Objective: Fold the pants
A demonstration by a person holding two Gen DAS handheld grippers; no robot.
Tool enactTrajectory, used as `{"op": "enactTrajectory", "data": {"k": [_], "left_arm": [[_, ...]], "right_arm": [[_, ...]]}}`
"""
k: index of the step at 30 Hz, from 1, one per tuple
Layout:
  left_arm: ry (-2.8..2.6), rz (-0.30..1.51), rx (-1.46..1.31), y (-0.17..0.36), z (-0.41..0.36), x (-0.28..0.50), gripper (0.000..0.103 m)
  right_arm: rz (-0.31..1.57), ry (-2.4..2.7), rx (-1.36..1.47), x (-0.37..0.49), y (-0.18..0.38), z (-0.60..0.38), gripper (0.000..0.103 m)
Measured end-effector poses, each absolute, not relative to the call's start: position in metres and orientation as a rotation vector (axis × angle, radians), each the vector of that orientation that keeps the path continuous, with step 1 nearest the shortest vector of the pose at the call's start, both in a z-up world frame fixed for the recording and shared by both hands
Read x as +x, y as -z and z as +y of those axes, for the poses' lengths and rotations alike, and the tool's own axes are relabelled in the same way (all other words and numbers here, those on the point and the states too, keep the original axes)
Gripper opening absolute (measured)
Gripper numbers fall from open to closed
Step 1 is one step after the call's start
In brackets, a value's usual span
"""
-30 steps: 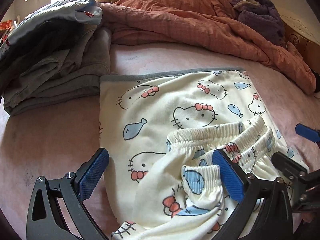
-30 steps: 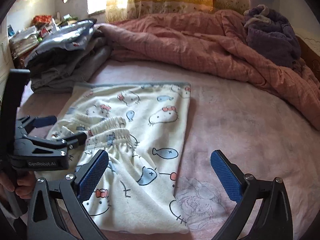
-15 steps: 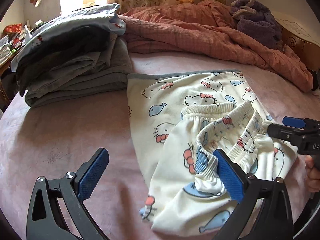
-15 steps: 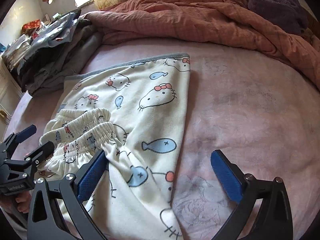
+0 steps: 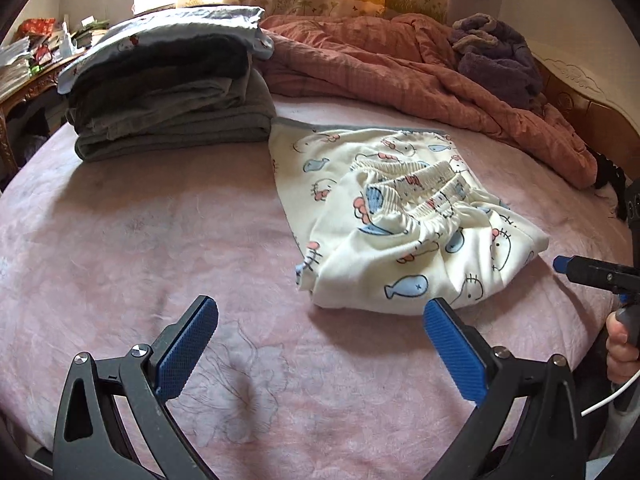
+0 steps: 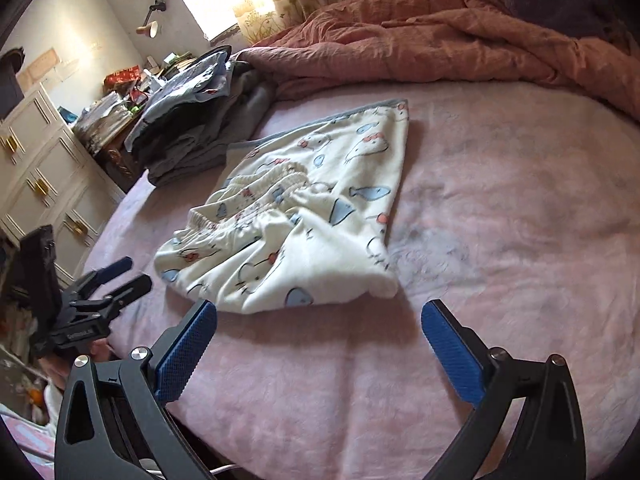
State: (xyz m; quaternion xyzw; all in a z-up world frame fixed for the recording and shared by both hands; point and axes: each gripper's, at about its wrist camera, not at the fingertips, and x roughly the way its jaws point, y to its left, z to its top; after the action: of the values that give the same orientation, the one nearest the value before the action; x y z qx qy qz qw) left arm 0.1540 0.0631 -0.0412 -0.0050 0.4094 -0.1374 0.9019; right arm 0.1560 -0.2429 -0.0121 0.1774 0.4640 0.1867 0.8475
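Pants lay folded just ahead of both empty, wide-open grippers — left gripper, right gripper — long axis running away toward the quilt.

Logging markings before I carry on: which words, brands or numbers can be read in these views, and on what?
Nothing can be read outright.
Left tool: one pale printed line on its body, too blurred to read.
Packages on the desk: print too small to read.
Pants: cartoon cat and fish prints only, no words.
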Motion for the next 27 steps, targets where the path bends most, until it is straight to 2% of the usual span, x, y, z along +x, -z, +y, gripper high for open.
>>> {"op": "enactTrajectory", "data": {"k": [1,3,5,8,10,11,12,14,15,18,27], "left_arm": [[0.308,0.861,-0.026,0.045,0.06,0.152,0.098],[0.384,0.904,-0.115,0.052,0.058,0.153,0.081],[0.431,0.934,-0.284,0.058,0.064,0.156,0.075],[0.42,0.909,-0.402,0.057,0.071,0.161,0.056],[0.406,0.904,-0.463,0.059,0.073,0.167,0.047],[0.398,0.905,-0.477,0.061,0.072,0.17,0.038],[0.372,0.918,-0.471,0.063,0.071,0.173,0.022],[0.345,0.925,-0.459,0.064,0.069,0.175,0.009],[0.342,0.92,-0.46,0.062,0.069,0.174,0.007],[0.34,0.868,-0.384,0.043,0.061,0.17,0.007],[0.27,0.867,-0.357,0.002,0.049,0.237,0.009]], "right_arm": [[0.988,-0.417,0.415,0.155,0.016,-0.241,0.098],[1.009,-0.449,0.464,0.156,0.026,-0.238,0.084],[1.008,-0.423,0.506,0.159,0.034,-0.239,0.078],[0.953,-0.392,0.585,0.167,0.039,-0.246,0.072],[0.937,-0.347,0.638,0.174,0.04,-0.253,0.06],[0.927,-0.332,0.661,0.177,0.041,-0.256,0.051],[0.921,-0.32,0.676,0.179,0.042,-0.257,0.039],[0.931,-0.332,0.69,0.183,0.044,-0.257,0.027],[0.929,-0.349,0.689,0.183,0.043,-0.255,0.018],[0.893,-0.364,0.641,0.178,0.03,-0.25,0.014],[0.812,-0.339,0.627,0.229,-0.01,-0.247,0.013]]}}
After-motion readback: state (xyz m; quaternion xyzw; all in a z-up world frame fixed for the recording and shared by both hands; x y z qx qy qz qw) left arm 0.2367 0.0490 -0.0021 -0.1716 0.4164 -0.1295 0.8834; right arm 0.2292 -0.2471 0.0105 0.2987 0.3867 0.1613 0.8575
